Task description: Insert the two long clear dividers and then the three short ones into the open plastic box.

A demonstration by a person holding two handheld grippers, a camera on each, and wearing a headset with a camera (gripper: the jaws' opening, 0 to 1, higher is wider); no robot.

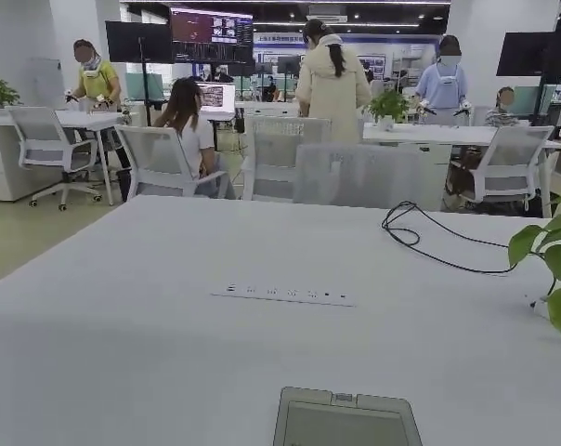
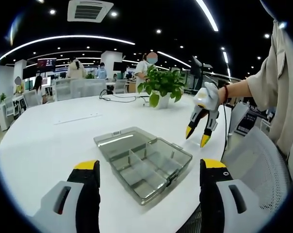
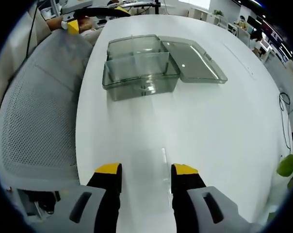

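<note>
Plastic box [image 2: 137, 174] sits open near the edge of the white worktop [image 2: 49, 141], lid [image 3: 195, 60] flipped flat beside it. I can make out some partition lines inside already, but clear-on-clear makes them impossible to count.

My read is that we're at the fetch-a-divider stage. There's a faint clear strip [image 3: 164, 156] on the worktop just ahead of the right claw [image 3: 146, 170], which might be a divider, not sure. If so, I'd pinch it by a long edge, stand it upright, and line both ends up with the wall slots before pushing down. Long ones go in first or the short ones have nothing to seat against.

The right claw's jaws are apart with nothing in them. The left claw [image 2: 149, 164] is spread wide, aimed at the box, also empty and touching nothing.
</note>
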